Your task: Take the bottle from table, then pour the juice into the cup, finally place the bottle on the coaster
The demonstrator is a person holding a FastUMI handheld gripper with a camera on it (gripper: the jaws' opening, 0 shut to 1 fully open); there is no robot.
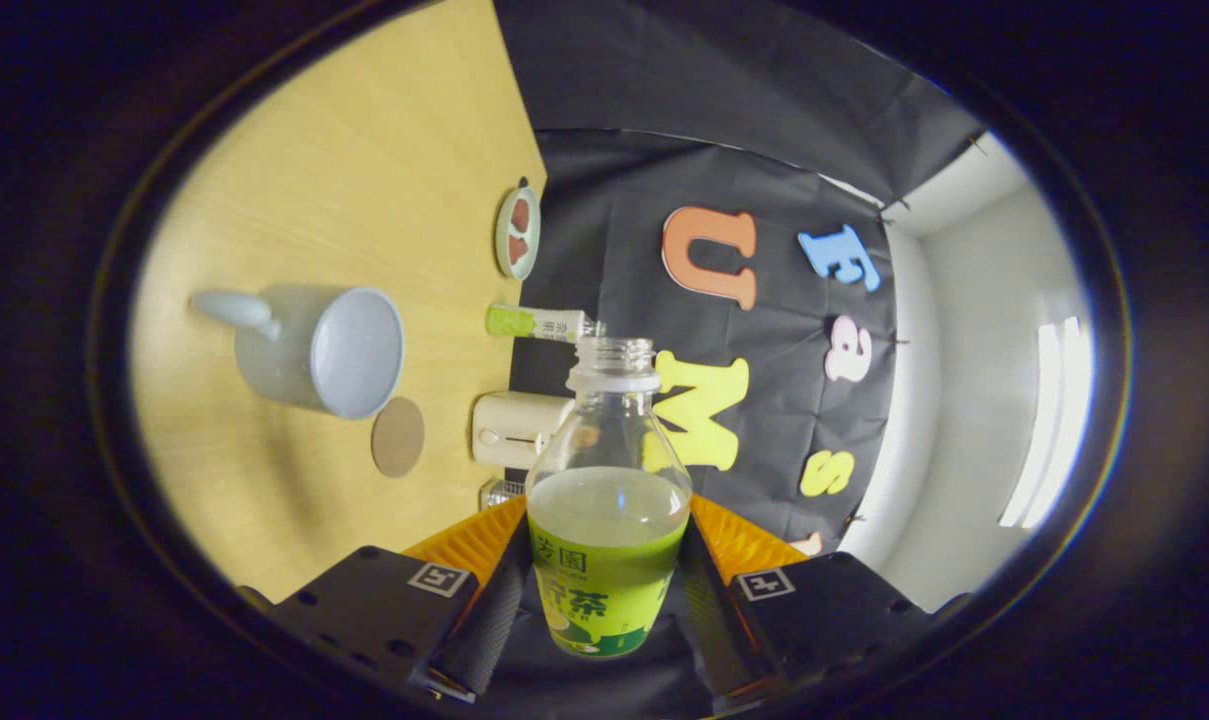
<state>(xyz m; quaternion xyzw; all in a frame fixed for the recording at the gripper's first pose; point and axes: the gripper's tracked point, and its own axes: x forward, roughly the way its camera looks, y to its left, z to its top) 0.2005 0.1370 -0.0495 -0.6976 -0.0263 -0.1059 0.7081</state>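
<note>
Two things to mind for the pour: aim and rate. Gripping the bottle [609, 440] in the claw [609, 525], closed on the labelled body from both sides, uncapped neck pointing ahead beyond the fingers, green juice filling roughly the lower half. Judging by the worktop [364, 150] standing on edge to one side, rolled well over already, yet with the bottle's mouth well apart from the cup [319, 350] and not yet above it.

Carry the neck across to a spot over the cup's open rim, clear of the handle, before tipping any further. Tip slowly, easing the juice toward the neck; expect a gush through so wide a mouth if rushed. Stop early rather than late. Hold the squeeze even: probably a thin plastic wall, apt to give or slip under a changing grip. Avoid brushing the cup, likely light enough to slide.

Note the round coaster [398, 437] lying bare just beside the cup's rim, ready for afterward. Bring the bottle fully upright before lowering onto it.
</note>
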